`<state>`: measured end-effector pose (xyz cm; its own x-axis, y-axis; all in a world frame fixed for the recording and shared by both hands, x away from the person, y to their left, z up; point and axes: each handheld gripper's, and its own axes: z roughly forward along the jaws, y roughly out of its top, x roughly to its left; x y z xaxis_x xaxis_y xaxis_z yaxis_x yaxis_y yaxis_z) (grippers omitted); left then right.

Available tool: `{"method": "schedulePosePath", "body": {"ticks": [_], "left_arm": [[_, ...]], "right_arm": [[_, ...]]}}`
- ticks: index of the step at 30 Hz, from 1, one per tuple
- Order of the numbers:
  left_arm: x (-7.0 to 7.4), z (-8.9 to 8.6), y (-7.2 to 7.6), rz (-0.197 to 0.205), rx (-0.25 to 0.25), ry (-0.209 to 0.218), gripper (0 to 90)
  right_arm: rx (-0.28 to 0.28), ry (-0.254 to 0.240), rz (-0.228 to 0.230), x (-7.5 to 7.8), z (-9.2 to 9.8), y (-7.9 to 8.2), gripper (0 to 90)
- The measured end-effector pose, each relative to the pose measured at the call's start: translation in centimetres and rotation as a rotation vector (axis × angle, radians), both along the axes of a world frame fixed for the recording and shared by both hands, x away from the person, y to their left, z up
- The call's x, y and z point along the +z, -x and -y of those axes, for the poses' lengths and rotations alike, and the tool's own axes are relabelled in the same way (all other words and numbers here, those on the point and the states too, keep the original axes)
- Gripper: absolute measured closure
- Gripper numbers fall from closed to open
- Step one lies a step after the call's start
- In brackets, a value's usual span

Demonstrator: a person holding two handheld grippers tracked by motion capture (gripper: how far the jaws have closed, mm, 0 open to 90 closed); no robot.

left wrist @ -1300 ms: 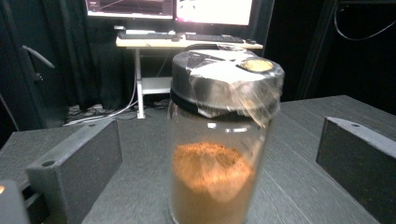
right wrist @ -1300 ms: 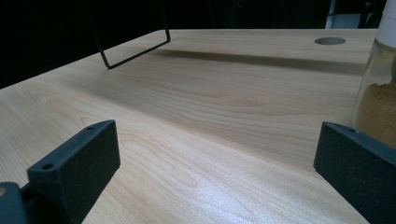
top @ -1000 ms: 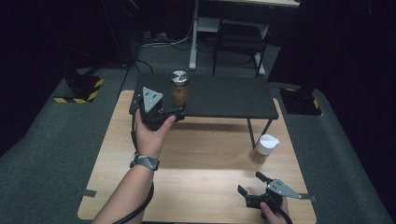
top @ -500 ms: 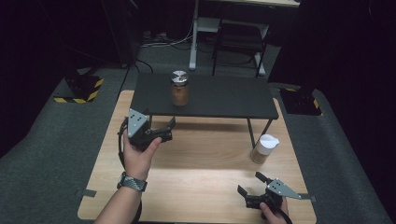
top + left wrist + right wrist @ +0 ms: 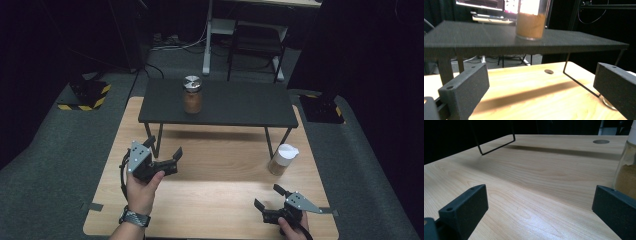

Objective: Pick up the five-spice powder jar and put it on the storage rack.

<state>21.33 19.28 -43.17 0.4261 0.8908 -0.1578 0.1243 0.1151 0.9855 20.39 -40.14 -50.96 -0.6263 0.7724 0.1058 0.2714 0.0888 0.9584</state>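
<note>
A glass jar (image 5: 192,95) with a silver lid and brown powder stands upright on the low black shelf (image 5: 235,104). My left gripper (image 5: 164,147) is held open over the wooden table (image 5: 210,200) in front of the shelf, apart from the jar and with nothing in it. In the left gripper view the jar (image 5: 531,21) stands ahead on the shelf (image 5: 486,38), beyond the open left gripper (image 5: 540,87). A second jar (image 5: 282,159) with a white lid stands on the table at the right. My right gripper (image 5: 267,197) rests open near the front edge, with that jar (image 5: 627,170) just ahead of its right jaw.
The shelf's thin wire legs (image 5: 496,145) stand on the table. A round cable hole (image 5: 601,141) is in the tabletop. A chair and desk legs (image 5: 250,45) stand on the floor behind, and a yellow-black striped block (image 5: 85,95) lies at the far left.
My left gripper has drawn back from the silver-lidded jar on the shelf toward the near side, open and empty. The jar stays on the shelf. The right gripper has not moved.
</note>
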Motion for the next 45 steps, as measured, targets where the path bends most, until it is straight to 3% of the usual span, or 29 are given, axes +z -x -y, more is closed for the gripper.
{"method": "schedulePosePath", "body": {"ticks": [9, 10, 24, 27, 30, 32, 33, 34, 36, 40, 42, 45], "left_arm": [[-2.9, -0.5, 1.5, -0.042, -0.042, -0.022, 0.4], [-3.7, -0.6, 1.8, -0.063, -0.050, -0.022, 0.4], [-7.4, -0.9, 3.1, -0.176, -0.063, -0.055, 0.4], [-7.7, -0.7, 3.3, -0.194, -0.047, -0.080, 0.4], [-8.1, -0.8, 3.7, -0.212, -0.046, -0.079, 0.6], [-8.0, -0.4, 4.0, -0.216, -0.040, -0.122, 0.5], [-8.0, -0.4, 4.0, -0.216, -0.040, -0.122, 0.6], [-8.0, -0.2, 4.2, -0.220, -0.043, -0.157, 0.6], [-7.9, 0.1, 4.3, -0.230, -0.038, -0.172, 0.4], [-8.0, -0.2, 4.3, -0.224, -0.061, -0.171, 0.5], [-7.8, -0.1, 4.1, -0.228, -0.075, -0.193, 0.4], [-7.7, 0.2, 4.3, -0.227, -0.062, -0.198, 0.5]], "right_arm": [[0.000, 0.002, 0.000, 0.0, -0.1, 0.0, 0.4], [0.001, 0.004, 0.001, 0.0, -0.1, 0.0, 0.4], [-0.001, 0.008, 0.003, 0.1, -0.2, 0.2, 0.4], [-0.003, 0.008, 0.003, 0.0, -0.2, 0.2, 0.4], [-0.006, 0.013, 0.002, 0.1, -0.3, 0.2, 0.4], [-0.002, 0.015, 0.000, 0.2, -0.3, 0.2, 0.4], [-0.002, 0.015, -0.001, 0.2, -0.3, 0.1, 0.4], [-0.001, 0.015, -0.002, 0.2, -0.3, 0.1, 0.4], [-0.002, 0.016, -0.005, 0.2, -0.3, 0.0, 0.4], [-0.010, 0.026, -0.003, 0.3, -0.6, 0.1, 0.4], [-0.008, 0.025, -0.004, 0.3, -0.6, 0.2, 0.4], [-0.008, 0.027, -0.005, 0.3, -0.6, 0.2, 0.4]]}}
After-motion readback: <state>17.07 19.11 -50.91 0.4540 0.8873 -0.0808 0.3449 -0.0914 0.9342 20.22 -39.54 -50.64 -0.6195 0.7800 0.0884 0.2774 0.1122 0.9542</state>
